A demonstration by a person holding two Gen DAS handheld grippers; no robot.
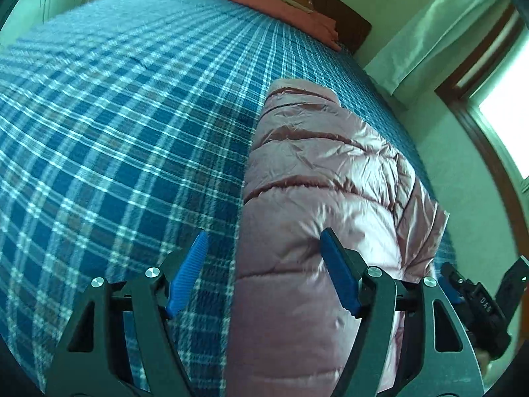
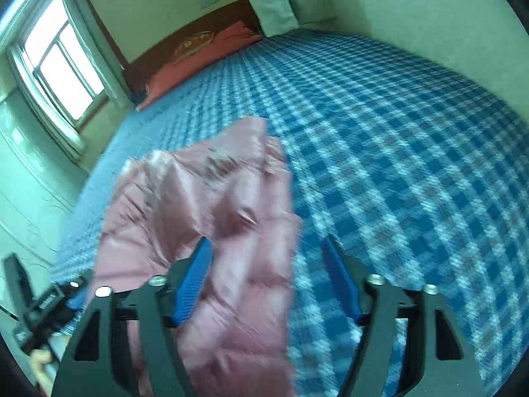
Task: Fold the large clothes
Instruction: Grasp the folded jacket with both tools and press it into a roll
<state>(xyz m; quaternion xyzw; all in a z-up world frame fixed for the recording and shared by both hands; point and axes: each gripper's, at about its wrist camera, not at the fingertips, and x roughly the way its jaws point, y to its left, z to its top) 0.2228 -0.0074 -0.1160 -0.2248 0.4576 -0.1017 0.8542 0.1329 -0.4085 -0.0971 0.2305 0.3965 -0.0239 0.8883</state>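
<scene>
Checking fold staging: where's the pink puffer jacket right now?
The pink puffer jacket lies on the blue plaid bedspread near the bed's window-side edge: right of centre in the left wrist view, left of centre in the right wrist view.

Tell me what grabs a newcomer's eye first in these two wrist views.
The shiny pink puffer jacket stands out first, lying in a long folded bundle on the blue plaid bedspread that fills both views. Next come the blue pads of the left gripper and right gripper, both open over the jacket's edge.
</scene>
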